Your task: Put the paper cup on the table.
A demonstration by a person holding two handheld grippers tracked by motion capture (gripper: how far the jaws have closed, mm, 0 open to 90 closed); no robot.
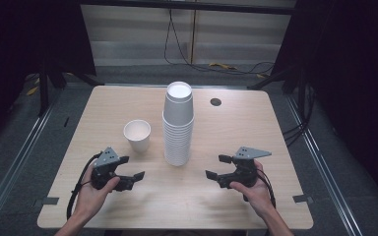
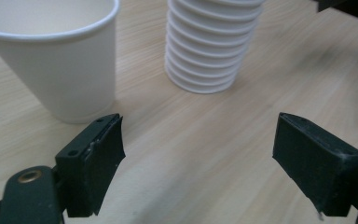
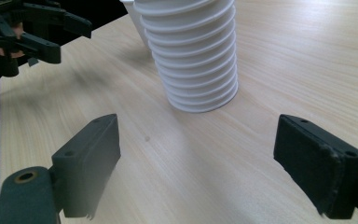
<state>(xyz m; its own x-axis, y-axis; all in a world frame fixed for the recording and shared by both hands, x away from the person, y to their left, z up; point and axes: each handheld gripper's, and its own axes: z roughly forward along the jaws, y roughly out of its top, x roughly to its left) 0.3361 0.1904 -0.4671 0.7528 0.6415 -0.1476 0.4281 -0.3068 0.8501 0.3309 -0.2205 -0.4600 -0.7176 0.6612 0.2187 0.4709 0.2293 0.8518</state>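
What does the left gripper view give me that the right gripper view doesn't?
Left gripper view alone: the single cup standing upright and close, just beyond one jaw of the open left tool. Right gripper view alone: that left tool seen from farther off at the table's edge, beyond the open right tool. Both share: the lower part of the cup stack standing on the wooden table, and nothing between either tool's jaws.

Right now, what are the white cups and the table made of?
The single cup and the cup stack look like matte white paper: thin walls, rolled rims. The table looks like pale wood or wood-look laminate: fine straight grain, smooth, low sheen.
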